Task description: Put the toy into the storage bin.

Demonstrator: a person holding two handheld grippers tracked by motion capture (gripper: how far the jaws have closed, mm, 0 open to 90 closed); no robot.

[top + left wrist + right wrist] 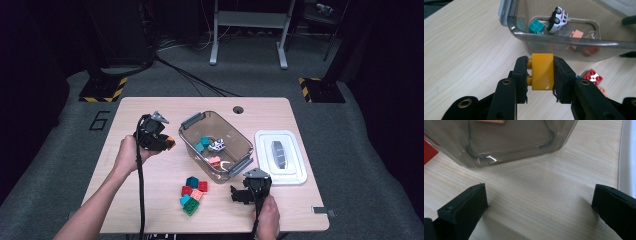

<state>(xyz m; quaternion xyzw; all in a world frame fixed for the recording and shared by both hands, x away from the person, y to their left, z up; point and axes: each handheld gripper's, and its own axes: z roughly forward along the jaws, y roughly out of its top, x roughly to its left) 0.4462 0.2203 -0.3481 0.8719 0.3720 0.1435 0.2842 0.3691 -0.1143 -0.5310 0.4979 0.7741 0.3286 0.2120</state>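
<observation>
My left gripper (540, 72) is shut on a yellow-orange brick (542, 71), held above the wooden table just left of the clear plastic bin (197, 150). In the high view that left gripper (169, 144) shows the brick (170, 143) at its tip. The bin holds teal bricks (536, 26), a white toy car (557, 16) and a salmon brick (576, 34). My right gripper (540, 205) stands open over bare table near the bin's front corner (506, 147); in the high view this right gripper (236, 194) is below the bin.
A loose pile of red, teal, green and salmon bricks (192, 194) lies in front of the bin. The bin's white lid (280, 157) rests on the table to its right. A small metal piece (322, 211) sits near the right front edge.
</observation>
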